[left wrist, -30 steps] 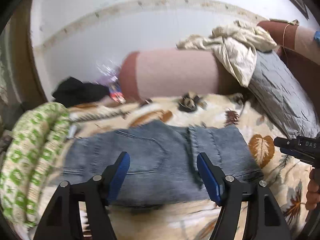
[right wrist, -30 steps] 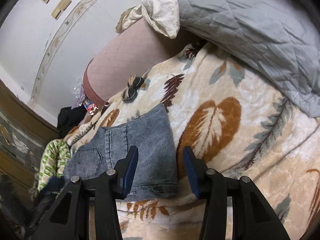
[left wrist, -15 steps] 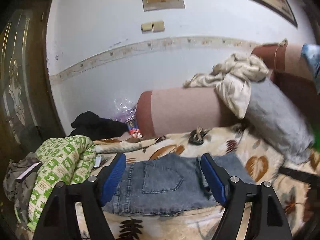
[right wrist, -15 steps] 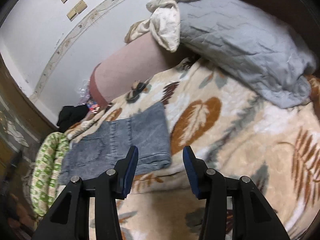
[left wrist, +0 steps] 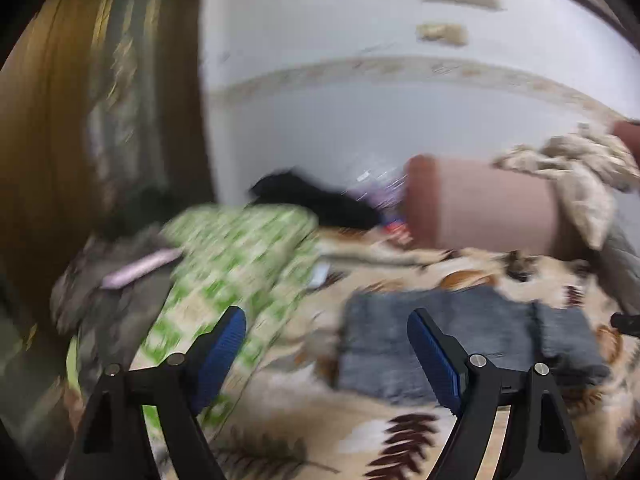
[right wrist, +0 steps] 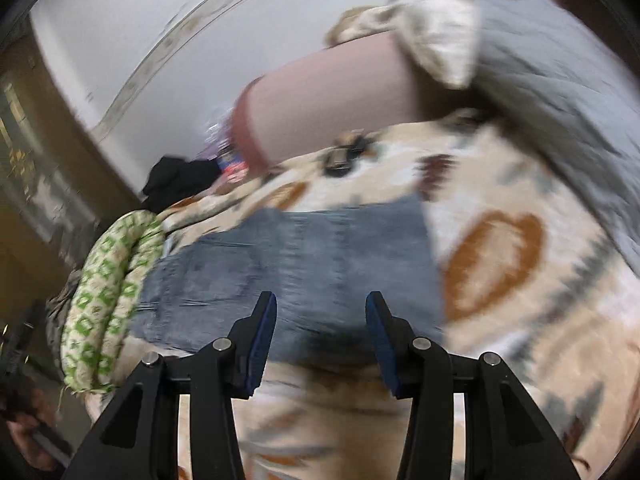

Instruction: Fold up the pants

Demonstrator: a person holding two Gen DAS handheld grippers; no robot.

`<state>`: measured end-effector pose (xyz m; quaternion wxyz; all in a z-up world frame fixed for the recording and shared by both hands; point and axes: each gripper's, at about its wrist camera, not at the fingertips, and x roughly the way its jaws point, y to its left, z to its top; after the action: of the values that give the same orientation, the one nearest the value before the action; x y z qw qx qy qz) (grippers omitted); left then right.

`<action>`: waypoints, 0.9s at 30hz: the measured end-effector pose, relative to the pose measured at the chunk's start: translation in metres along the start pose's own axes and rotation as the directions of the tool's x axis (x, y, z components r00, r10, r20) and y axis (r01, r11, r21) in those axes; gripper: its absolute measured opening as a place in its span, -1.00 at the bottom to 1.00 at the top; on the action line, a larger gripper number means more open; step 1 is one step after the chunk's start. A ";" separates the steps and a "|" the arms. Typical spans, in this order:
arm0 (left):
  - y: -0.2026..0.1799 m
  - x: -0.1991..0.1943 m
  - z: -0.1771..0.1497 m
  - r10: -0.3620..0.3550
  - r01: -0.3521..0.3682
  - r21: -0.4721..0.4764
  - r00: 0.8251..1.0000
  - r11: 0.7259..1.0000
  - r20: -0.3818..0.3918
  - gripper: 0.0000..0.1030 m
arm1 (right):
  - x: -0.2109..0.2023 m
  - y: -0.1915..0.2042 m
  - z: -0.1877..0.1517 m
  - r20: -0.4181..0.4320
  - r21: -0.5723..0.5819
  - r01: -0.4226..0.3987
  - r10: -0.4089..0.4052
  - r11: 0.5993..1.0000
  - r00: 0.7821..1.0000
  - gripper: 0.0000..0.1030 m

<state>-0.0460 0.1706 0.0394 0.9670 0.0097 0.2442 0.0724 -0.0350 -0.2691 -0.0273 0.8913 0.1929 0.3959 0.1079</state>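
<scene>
The pants lay flat on the blanket, folded into a short, wide block of blue jeans. In the right view they sat right in the middle, just past the tips of the right tongs. In the left view the pants were over at 3 o'clock from the left tongs, not between the tips.

Both tongs were wide apart and held nothing. I think that was because the pants looked folded, so there was nothing to pinch. The block looked neat, with its edges lined up, so the job seemed nearly done or done.

The blanket was cream with big brown leaves, and it gave the pants a soft, flat place to lie. At 9 o'clock from the pants, in the right view, a green and white roll lay close beside them. It may have been pushed there to make room. At 12 o'clock a pink bolster lay against the wall. A gray quilt was heaped at 2 o'clock, with a cream cloth on top. A black cloth sat at 11 o'clock, near the wall.

Both pictures were blurry, so small things were hard to make out.
</scene>
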 end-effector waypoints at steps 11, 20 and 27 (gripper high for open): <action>0.013 0.111 -0.057 -0.088 0.003 -0.311 0.962 0.950 -0.260 0.66 | 0.117 0.156 0.056 -0.223 -0.303 -0.069 0.000 0.950 0.975 -0.08; 0.016 0.140 -0.067 -0.071 -0.037 -0.404 0.966 0.914 -0.248 0.74 | 0.237 0.253 0.061 -0.364 -0.405 -0.120 -0.040 0.906 0.931 0.08; 0.002 0.177 -0.085 -0.159 -0.011 -0.437 0.922 0.899 -0.352 0.83 | 0.305 0.301 0.060 -0.408 -0.509 -0.113 -0.124 0.853 0.904 0.12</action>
<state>0.0677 0.1970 -0.1188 0.8814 -0.2279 0.4043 0.0875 0.2005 0.0923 -0.0642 0.8016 -0.0852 0.5373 0.2479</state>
